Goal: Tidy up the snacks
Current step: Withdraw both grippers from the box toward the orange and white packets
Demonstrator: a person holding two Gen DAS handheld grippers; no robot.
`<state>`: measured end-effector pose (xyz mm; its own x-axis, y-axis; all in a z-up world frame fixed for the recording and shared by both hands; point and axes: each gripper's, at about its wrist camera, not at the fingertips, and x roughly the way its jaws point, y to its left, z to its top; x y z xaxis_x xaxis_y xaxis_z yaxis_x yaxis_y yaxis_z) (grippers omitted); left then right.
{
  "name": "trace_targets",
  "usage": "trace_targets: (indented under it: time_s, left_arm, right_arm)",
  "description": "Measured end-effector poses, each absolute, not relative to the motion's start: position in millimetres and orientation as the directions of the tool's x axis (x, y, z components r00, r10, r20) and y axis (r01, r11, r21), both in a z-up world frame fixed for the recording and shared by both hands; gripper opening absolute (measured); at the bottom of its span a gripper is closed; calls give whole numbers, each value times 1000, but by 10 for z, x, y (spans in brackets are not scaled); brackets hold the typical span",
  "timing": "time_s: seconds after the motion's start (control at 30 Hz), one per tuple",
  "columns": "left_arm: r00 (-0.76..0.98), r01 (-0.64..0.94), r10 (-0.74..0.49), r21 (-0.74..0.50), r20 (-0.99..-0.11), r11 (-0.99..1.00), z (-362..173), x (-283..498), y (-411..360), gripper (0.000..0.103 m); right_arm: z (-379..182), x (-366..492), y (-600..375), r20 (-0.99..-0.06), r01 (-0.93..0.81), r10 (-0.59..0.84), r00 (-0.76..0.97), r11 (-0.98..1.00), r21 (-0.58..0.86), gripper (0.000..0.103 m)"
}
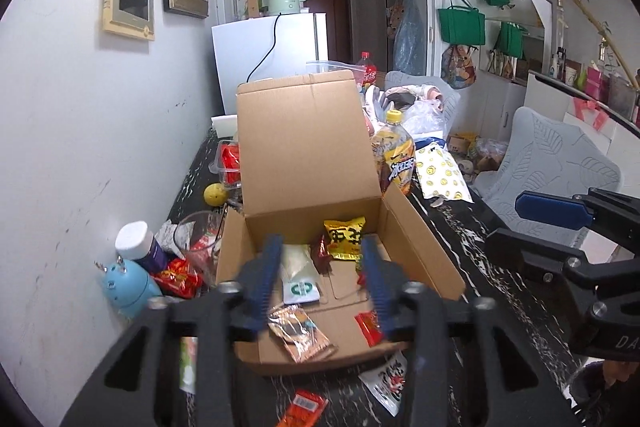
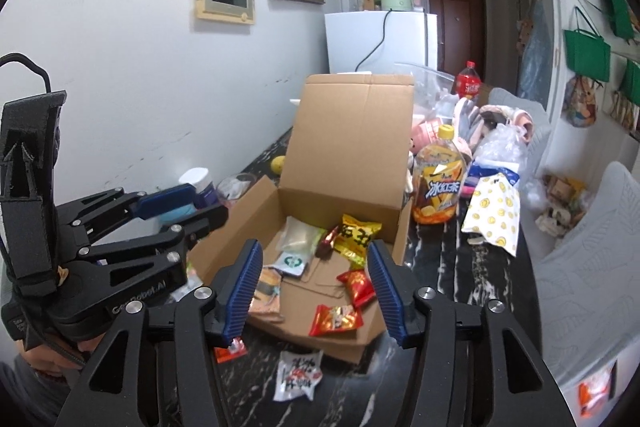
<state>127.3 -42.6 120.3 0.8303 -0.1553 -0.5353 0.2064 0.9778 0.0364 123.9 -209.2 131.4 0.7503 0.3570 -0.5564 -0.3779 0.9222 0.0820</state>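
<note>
An open cardboard box (image 1: 416,247) (image 2: 256,211) stands on the dark marble table with its lid up. Inside lie a yellow snack bag (image 1: 345,235) (image 2: 358,233), a white-green sachet (image 1: 300,281) (image 2: 294,259), a clear-wrapped snack (image 1: 298,333) and red packets (image 1: 370,327) (image 2: 336,319). My left gripper (image 1: 322,281) is open and empty above the box's front. My right gripper (image 2: 314,285) is open and empty over the box. A white-red packet (image 1: 386,381) (image 2: 298,373) and an orange-red packet (image 1: 302,407) (image 2: 230,347) lie on the table before the box.
Left of the box stand a clear cup (image 1: 198,243), a white-capped purple jar (image 1: 140,241), a blue round gadget (image 1: 126,287) and red packets (image 1: 178,277). An iced-tea bottle (image 2: 440,183), a smiley bag (image 2: 494,215) and grey chairs (image 2: 592,267) are on the right.
</note>
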Motion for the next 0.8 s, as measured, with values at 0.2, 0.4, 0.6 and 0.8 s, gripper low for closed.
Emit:
trace_targets:
  time_s: [0.2, 0.4, 0.6, 0.8]
  left_arm:
    - [846, 203, -155, 40, -510, 978, 1147, 1007, -388, 66]
    - [829, 224, -167, 43, -533, 974, 1015, 852, -368, 66]
    - [804, 259, -198, 30, -561, 966, 817, 712, -309, 66]
    - [761, 273, -226, -15, -608, 962, 561, 676, -178, 66]
  right_arm:
    - [1208, 998, -2113, -543, -369, 347, 765, 926, 72, 68]
    - [1037, 824, -2122, -547, -355, 345, 763, 930, 91, 73]
    - [795, 713, -2074, -576, -363, 364, 732, 924, 122, 75]
    - [474, 679, -2014, -611, -349, 369, 701, 924, 157, 75]
